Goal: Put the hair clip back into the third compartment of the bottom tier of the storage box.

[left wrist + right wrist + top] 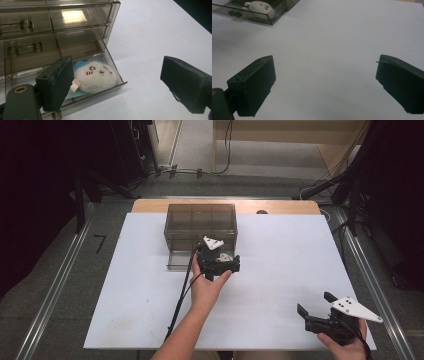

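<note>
white table point(280, 285), wooden edge at far side. smoky clear drawer box point(200, 222) near far middle, bottom drawer point(181, 259) pulled out toward person. left gripper point(218, 262) at drawer's right front, held by left hand point(207, 287), forearm in from bottom; jaws hidden, gape unclear. white three-cornered plate on top, black cable trailing down along arm. right gripper point(315, 304) near right bottom corner, well apart from box, jaws spread wide, pointing left, in right hand point(345, 345). grey floor, cables, dark stands around.

Plush toy point(96, 76) partly behind finger.
</note>
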A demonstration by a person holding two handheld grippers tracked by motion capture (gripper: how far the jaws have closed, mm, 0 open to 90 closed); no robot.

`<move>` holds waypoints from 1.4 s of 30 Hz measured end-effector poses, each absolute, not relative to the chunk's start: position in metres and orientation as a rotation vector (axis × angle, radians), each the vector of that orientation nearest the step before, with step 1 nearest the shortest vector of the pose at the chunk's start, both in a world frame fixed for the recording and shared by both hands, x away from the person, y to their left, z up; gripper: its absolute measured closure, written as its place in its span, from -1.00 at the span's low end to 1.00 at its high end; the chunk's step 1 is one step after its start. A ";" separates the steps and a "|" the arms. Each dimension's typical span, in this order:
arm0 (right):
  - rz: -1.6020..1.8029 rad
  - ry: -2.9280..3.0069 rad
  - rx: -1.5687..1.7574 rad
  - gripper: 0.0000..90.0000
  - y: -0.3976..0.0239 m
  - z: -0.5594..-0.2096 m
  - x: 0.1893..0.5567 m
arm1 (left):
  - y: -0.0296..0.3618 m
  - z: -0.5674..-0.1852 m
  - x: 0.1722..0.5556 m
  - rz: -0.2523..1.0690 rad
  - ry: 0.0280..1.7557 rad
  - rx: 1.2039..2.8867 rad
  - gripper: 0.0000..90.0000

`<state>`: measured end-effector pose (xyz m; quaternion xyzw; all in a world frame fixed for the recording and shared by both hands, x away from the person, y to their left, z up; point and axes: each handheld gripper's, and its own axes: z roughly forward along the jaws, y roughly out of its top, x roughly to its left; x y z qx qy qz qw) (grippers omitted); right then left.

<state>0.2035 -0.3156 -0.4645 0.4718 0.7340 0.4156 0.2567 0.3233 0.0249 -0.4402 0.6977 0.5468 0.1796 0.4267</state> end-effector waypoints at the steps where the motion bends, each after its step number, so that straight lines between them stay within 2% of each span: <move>1: 1.129 1.991 1.281 -0.97 -0.316 -0.464 0.204 | 0.025 -0.440 0.322 0.451 1.360 1.748 -0.75; 13: 1.128 1.991 1.280 -0.97 -0.315 -0.464 0.203 | 0.027 -0.429 0.308 0.476 1.288 1.726 -0.92; 29: 1.125 1.992 1.281 -0.97 -0.315 -0.464 0.203 | 0.038 -0.421 0.285 0.483 1.235 1.702 -0.94; 42: 1.126 1.988 1.280 -0.97 -0.315 -0.464 0.203 | 0.062 -0.421 0.260 0.473 1.213 1.686 -0.94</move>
